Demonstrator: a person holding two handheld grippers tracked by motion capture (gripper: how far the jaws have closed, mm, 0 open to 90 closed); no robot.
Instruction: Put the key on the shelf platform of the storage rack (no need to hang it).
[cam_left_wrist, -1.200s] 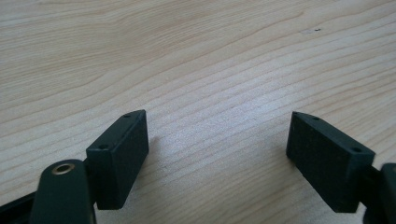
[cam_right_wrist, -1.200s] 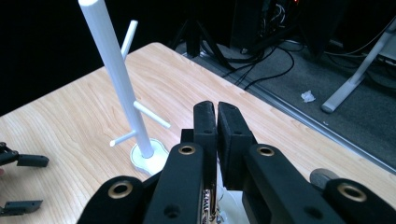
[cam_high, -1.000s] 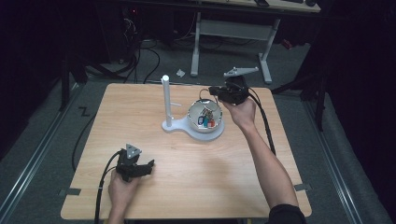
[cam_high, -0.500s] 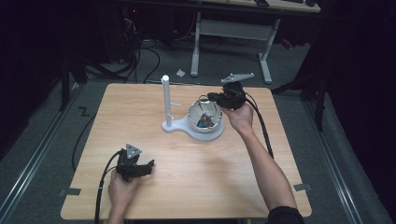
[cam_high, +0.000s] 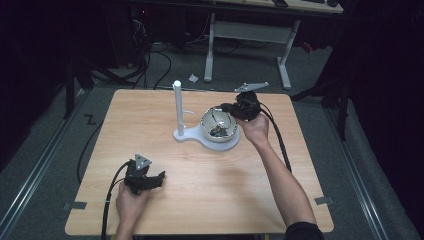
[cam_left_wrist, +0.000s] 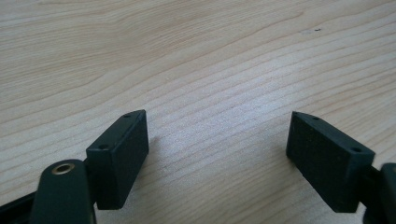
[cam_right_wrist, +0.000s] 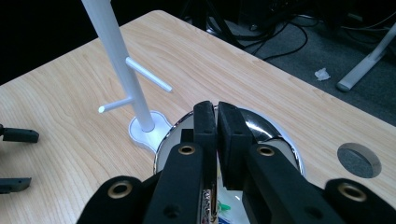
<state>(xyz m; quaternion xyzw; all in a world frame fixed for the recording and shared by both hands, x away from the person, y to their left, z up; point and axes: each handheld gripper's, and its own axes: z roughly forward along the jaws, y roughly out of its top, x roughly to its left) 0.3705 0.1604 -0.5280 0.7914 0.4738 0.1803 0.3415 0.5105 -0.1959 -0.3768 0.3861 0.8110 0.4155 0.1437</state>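
Light wood-grain table (cam_high: 210, 185) with a matte, streaky top. Toward the far side sits a white plastic stand (cam_high: 178, 107): a slim round post with two short pegs on a flat base. On that base rests a shiny chrome dome-shaped bowl (cam_high: 218, 125), mirror-smooth. The right gripper (cam_right_wrist: 217, 122) has its blocky black jaws pinched on the bowl's thin rim. The left gripper (cam_left_wrist: 217, 154) sits near the front-left, rubbery jaws spread wide over bare wood, holding nothing.
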